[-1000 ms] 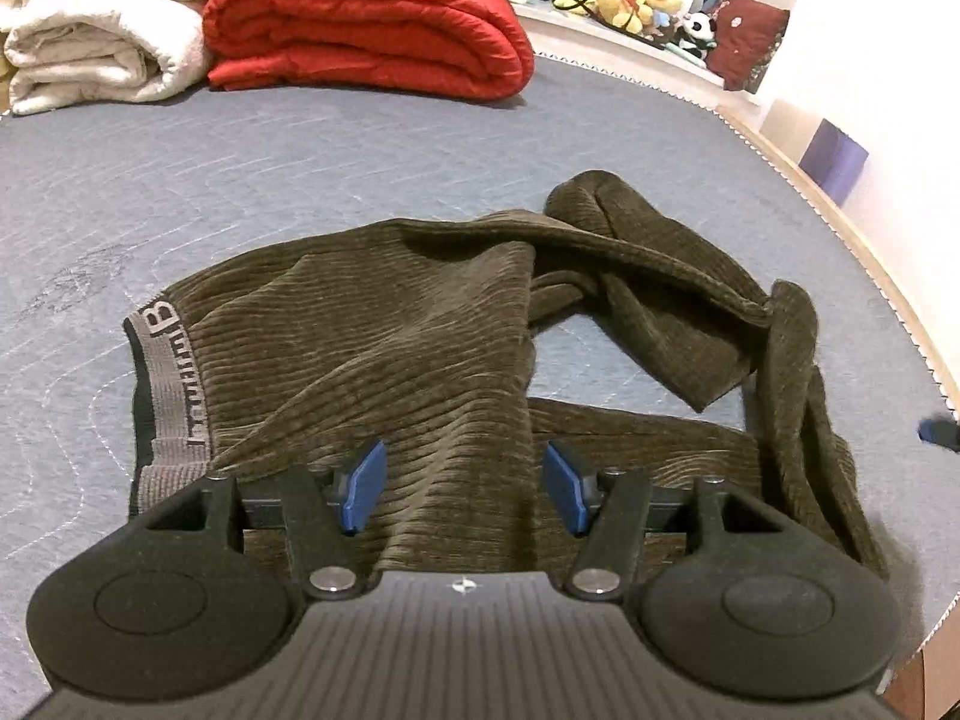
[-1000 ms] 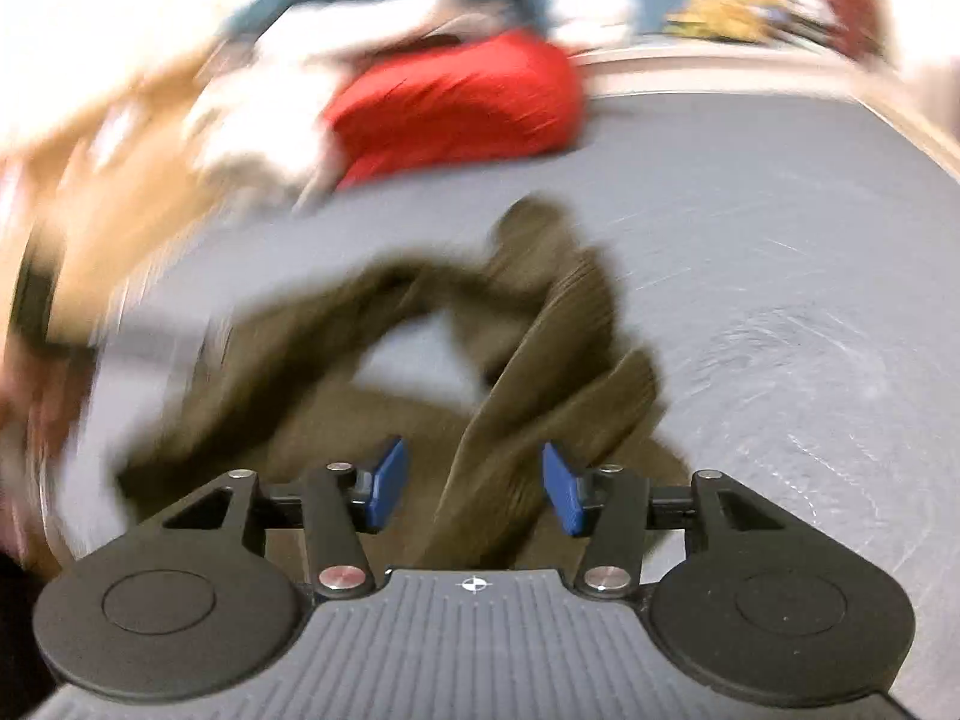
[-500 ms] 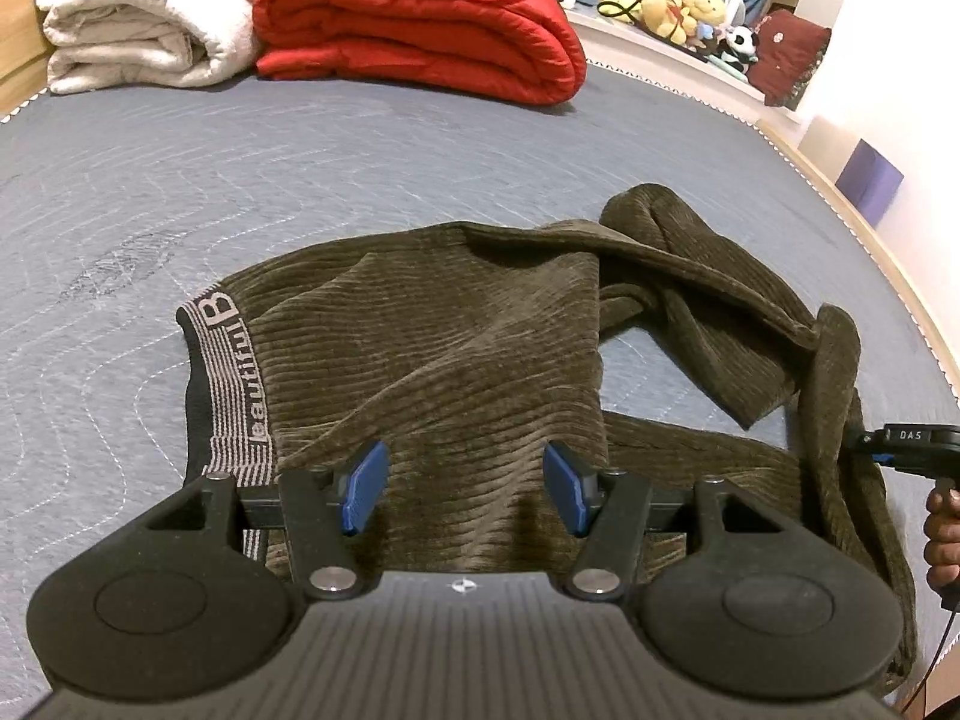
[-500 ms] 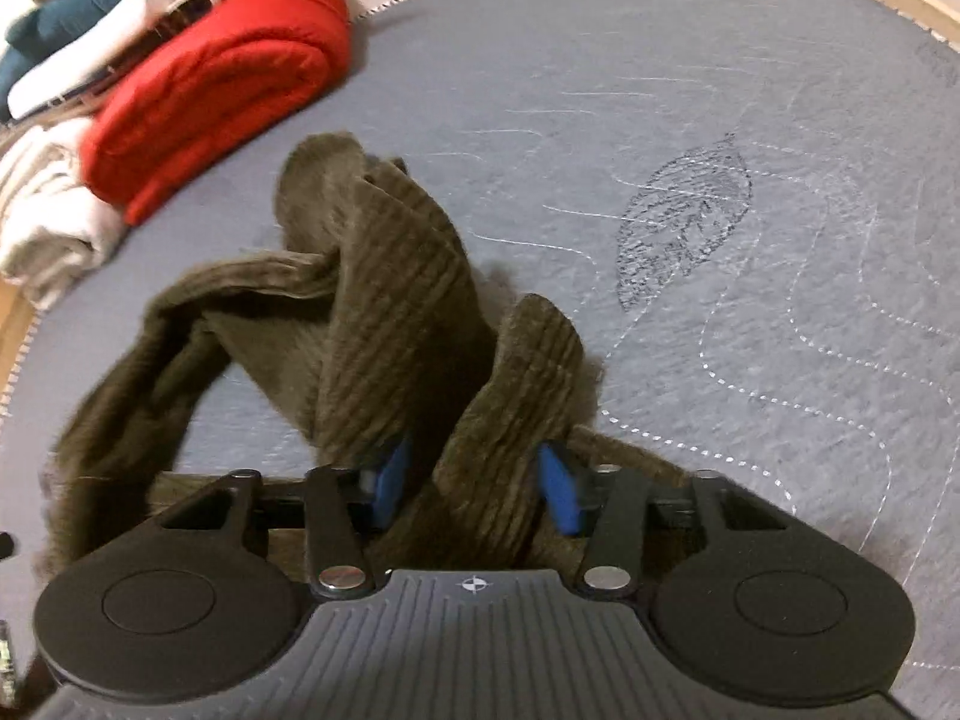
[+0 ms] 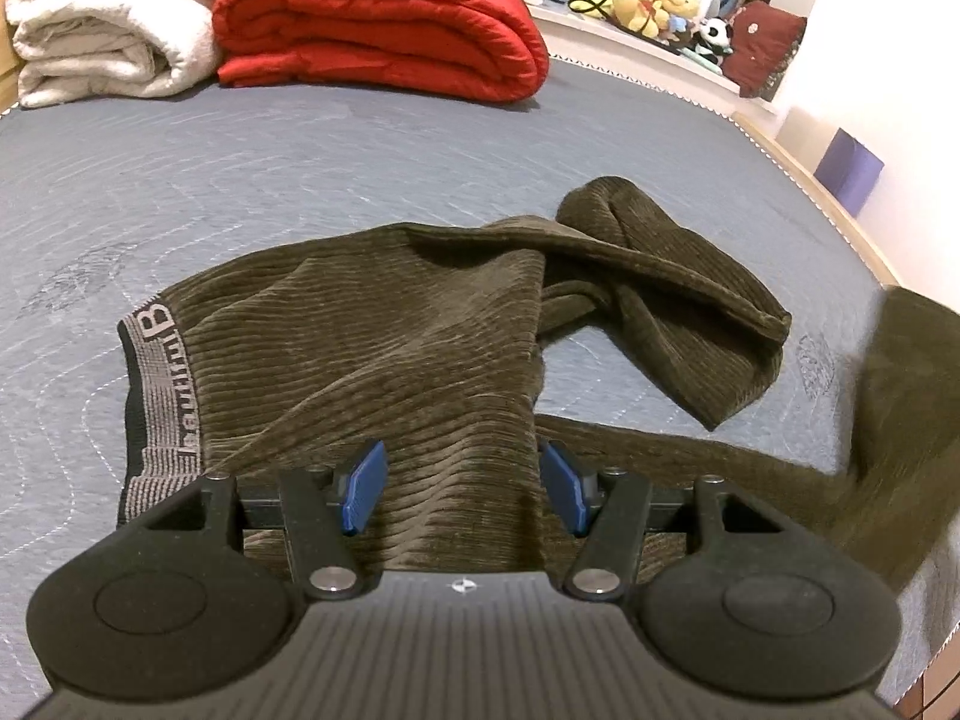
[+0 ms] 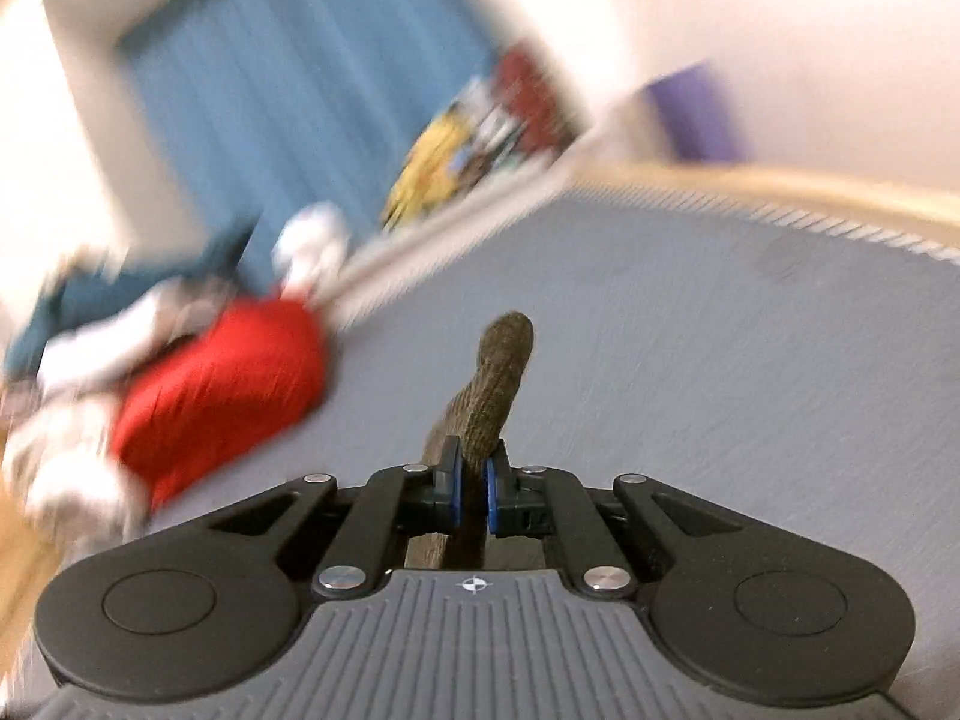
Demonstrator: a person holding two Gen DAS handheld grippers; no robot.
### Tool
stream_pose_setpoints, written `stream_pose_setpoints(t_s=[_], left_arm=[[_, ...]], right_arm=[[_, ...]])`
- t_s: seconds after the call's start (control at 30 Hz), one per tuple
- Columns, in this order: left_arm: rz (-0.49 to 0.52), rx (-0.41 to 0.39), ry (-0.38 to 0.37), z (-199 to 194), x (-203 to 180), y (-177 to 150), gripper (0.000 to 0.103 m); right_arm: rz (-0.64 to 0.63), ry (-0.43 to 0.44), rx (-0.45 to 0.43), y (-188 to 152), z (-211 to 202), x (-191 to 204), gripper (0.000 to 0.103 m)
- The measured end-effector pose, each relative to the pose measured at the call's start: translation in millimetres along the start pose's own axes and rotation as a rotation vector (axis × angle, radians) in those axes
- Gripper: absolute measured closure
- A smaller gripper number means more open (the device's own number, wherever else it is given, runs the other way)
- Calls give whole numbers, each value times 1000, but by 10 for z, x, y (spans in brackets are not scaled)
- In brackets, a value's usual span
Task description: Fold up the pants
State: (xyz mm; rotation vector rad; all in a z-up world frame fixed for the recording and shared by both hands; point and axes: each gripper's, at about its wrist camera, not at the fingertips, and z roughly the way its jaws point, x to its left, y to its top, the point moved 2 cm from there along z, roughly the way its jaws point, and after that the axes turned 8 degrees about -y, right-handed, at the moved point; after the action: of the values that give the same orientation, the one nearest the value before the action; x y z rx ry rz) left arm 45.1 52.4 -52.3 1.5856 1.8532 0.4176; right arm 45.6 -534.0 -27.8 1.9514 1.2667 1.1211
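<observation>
From the left wrist view, my left tongs (image 5: pixel 462 489) stand wide open with nothing gripped, the blue pads straddling a ridge of the pants (image 5: pixel 372 360), which lie crumpled on the grey bed (image 5: pixel 240 180) with the waistband (image 5: pixel 159 396) at the left and the legs twisted off to the right. I judge I hover here so I can pin or take the upper part while the legs get sorted. A folded red quilt (image 5: pixel 384 18) and white blanket (image 5: pixel 108 18) sit well apart at the back. From the right wrist view, blurred by motion, my right tongs (image 6: pixel 472 495) are clamped on a pant leg end (image 6: pixel 501 378), raised above the bed, likely to draw that leg out straight.
</observation>
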Motion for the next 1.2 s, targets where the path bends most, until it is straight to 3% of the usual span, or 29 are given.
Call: stream_pose_setpoints(t_s=[0.07,0.13,0.17,0.23,0.33,0.37,0.43,0.6,0.73,0.83,1.03,1.13,1.2], left_arm=[[5,3,1,21,-18,-9,40],[9,8,3,36,-21,-12,40],[10,10,5,43,-20,-15,40],[6,13,10,56,-10,-18,40],[-6,14,16,58,14,-5,40],[-13,13,17,54,24,-3,40],[-29,9,16,36,65,11,40],[-83,-1,29,-74,314,49,40],[-155,13,49,-190,706,79,40],[-203,41,58,-257,1036,57,40],[-295,86,85,-315,1570,-63,40],[-323,120,73,-266,1688,-131,39],[-348,132,58,-230,1738,-158,32]], right_arm=[[113,-118,-104,168,-222,-481,96],[200,-307,-156,197,-380,-887,96],[233,-453,-137,158,-404,-1117,96],[286,-660,-39,32,-338,-1527,96],[491,-716,164,-261,-174,-2144,93],[523,-723,184,-310,-165,-2231,87],[506,-738,169,-306,-186,-2238,85],[396,-757,-4,-61,-343,-1876,66],[296,-639,-60,14,-376,-1518,66],[173,-501,-67,-24,-335,-1031,57],[-221,-71,69,-461,-136,229,56],[-435,129,166,-884,-132,836,56],[-587,256,213,-1230,-192,1182,56]])
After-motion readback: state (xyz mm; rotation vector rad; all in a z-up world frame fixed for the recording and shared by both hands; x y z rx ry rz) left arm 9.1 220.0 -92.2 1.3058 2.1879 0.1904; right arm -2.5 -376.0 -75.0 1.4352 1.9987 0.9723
